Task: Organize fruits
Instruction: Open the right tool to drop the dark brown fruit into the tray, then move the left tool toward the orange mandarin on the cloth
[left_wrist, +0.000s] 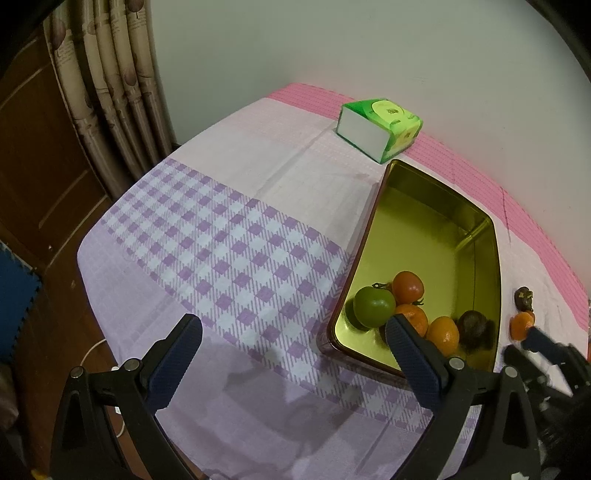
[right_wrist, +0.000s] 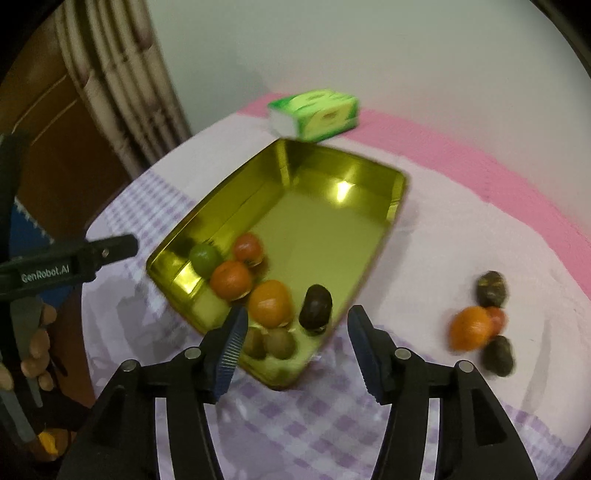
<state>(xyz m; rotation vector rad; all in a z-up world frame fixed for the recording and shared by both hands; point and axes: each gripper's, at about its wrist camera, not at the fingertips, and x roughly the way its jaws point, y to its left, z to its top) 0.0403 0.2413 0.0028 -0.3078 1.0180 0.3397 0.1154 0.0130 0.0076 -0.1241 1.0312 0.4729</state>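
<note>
Tin (right_wrist: 221, 221): holds mixed fruit (dark avocado (right_wrist: 316, 306) nearest) | right gripper (right_wrist: 295, 332): apart, empty | left gripper (left_wrist: 291, 339): apart, empty | loose orange (right_wrist: 469, 328): tin's 3 o'clock

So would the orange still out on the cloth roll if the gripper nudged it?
Probably little: the orange is round but rests against dark fruits on soft cloth. Its skin looks firm, so pads should grip.

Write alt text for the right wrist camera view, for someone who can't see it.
The open right gripper hovers empty over the near end of a gold rectangular metal tin holding several fruits. Four more fruits cluster on the checked pink and purple tablecloth to its right; a green tissue pack lies behind.
</note>
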